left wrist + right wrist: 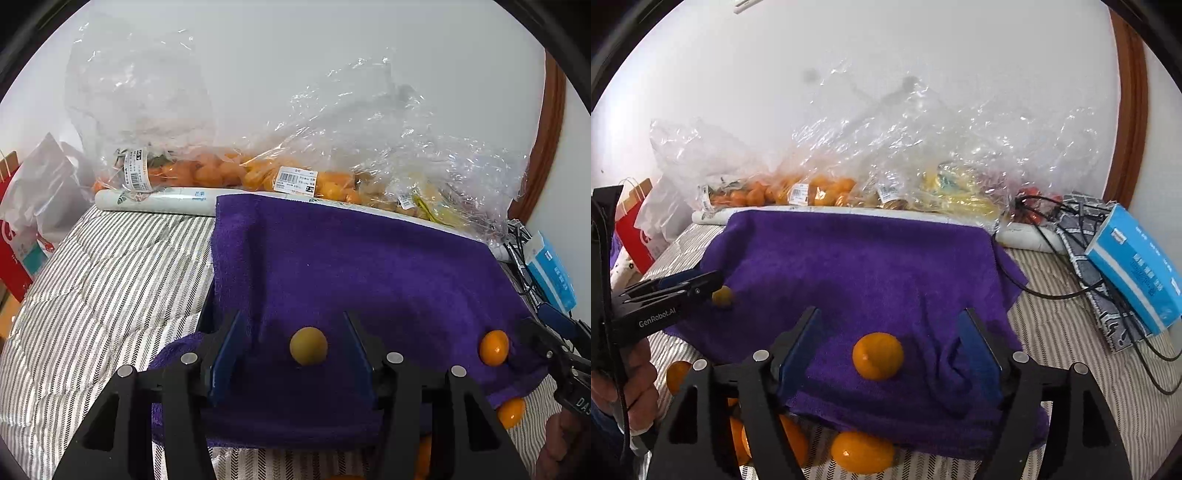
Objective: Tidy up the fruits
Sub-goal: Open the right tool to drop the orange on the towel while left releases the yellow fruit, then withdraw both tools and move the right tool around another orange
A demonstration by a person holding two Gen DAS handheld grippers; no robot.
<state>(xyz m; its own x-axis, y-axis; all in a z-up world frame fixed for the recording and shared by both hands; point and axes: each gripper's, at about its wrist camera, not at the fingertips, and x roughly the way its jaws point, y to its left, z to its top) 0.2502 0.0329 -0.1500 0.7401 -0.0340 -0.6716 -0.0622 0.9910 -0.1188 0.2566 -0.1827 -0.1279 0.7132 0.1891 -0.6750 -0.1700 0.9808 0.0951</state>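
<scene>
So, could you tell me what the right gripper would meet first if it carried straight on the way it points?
Most likely the orange fruit lying on the purple towel, between the open jaws of the right gripper; depth is hard to judge.

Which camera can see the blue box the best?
The right wrist view. There the blue box shows whole, lying tilted on the striped cover beside black cables. The left wrist view catches it only squeezed small at the picture's right edge.
</scene>
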